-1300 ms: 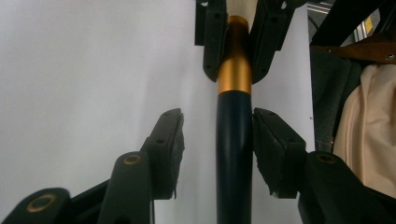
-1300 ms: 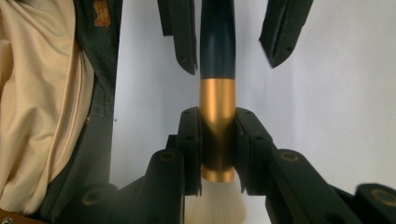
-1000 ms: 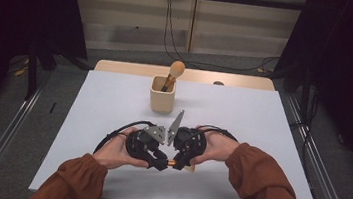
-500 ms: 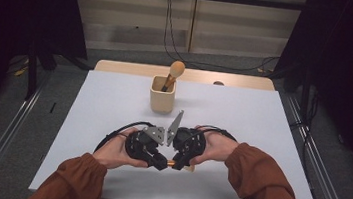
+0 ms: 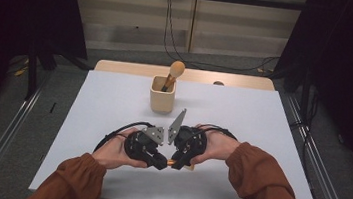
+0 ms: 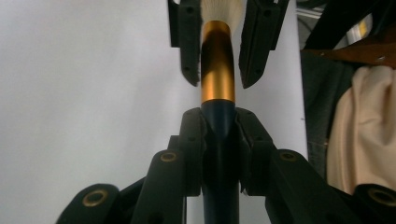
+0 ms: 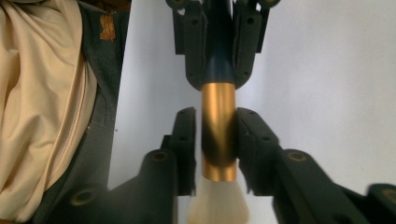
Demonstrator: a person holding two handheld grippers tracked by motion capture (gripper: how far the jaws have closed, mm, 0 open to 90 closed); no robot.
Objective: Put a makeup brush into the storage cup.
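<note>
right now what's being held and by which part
A makeup brush. The left gripper is shut on its dark handle just below the gold ferrule. The right gripper flanks the ferrule; its jaws have just been opening, so its grip is uncertain.

Rust-brown sleeves (image 5: 261,174), black tools with brass-ringed, perhaps screw, holes

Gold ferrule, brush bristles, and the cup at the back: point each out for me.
gold ferrule (image 6: 217,65), left gripper view, middle of the metal sleeve.
brush bristles (image 7: 218,200), right gripper view, white tuft below the sleeve.
cup (image 5: 161,100), high view, front wall.
</note>
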